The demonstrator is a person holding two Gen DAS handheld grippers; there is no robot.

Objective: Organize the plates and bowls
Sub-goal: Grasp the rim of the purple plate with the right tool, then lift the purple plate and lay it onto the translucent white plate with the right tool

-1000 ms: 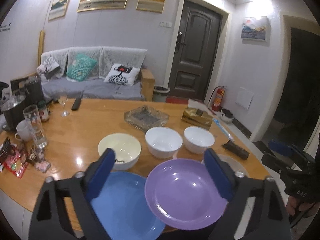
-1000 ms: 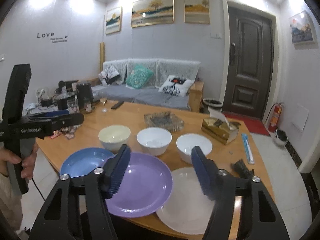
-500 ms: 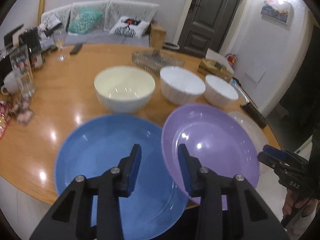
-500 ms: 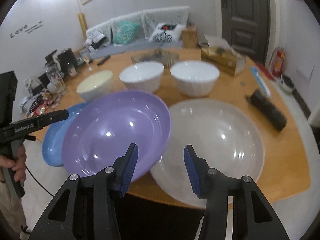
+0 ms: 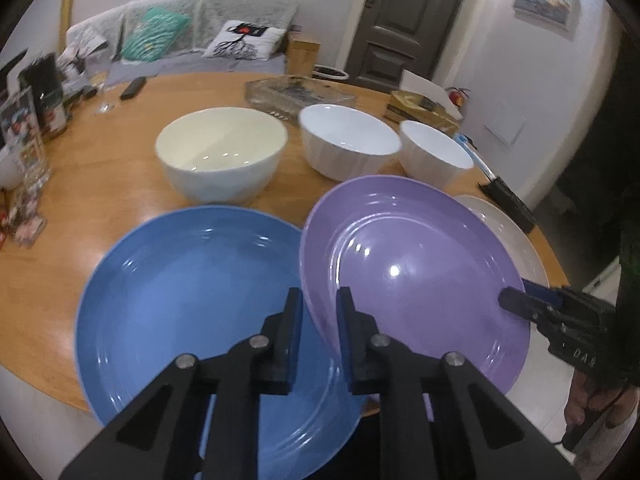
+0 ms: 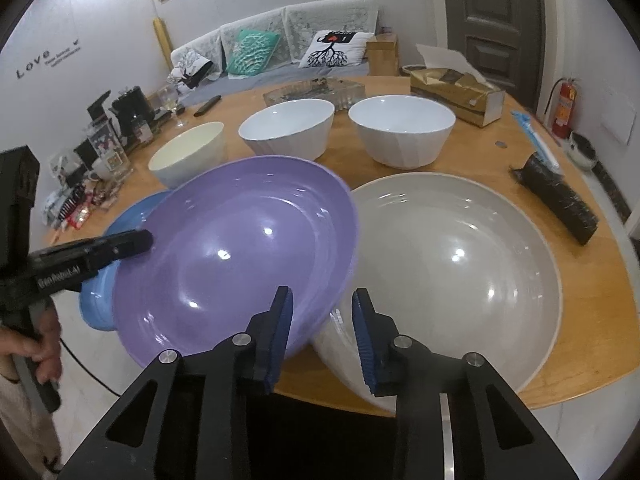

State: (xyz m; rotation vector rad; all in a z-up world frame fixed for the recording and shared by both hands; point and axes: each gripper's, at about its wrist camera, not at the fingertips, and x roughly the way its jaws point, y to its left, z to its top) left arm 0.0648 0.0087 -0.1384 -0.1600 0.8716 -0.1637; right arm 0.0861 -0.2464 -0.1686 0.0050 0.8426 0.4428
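Left gripper (image 5: 318, 312) and right gripper (image 6: 322, 312) apparently clamp purple plate (image 5: 420, 264); three plates, three bowls.

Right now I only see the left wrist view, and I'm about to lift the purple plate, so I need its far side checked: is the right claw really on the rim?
Observer: Yes. The right claw has just been closing, and the rim of the purple plate sits between its fingers.
Operator: What's under that edge?
Observer: A pale grey plate. The purple rim overlaps the grey plate's left rim.
Operator: Anything crowding the grey plate's right side?
Observer: A black roll lies on the table, with a bare strip of wood between it and the plate.
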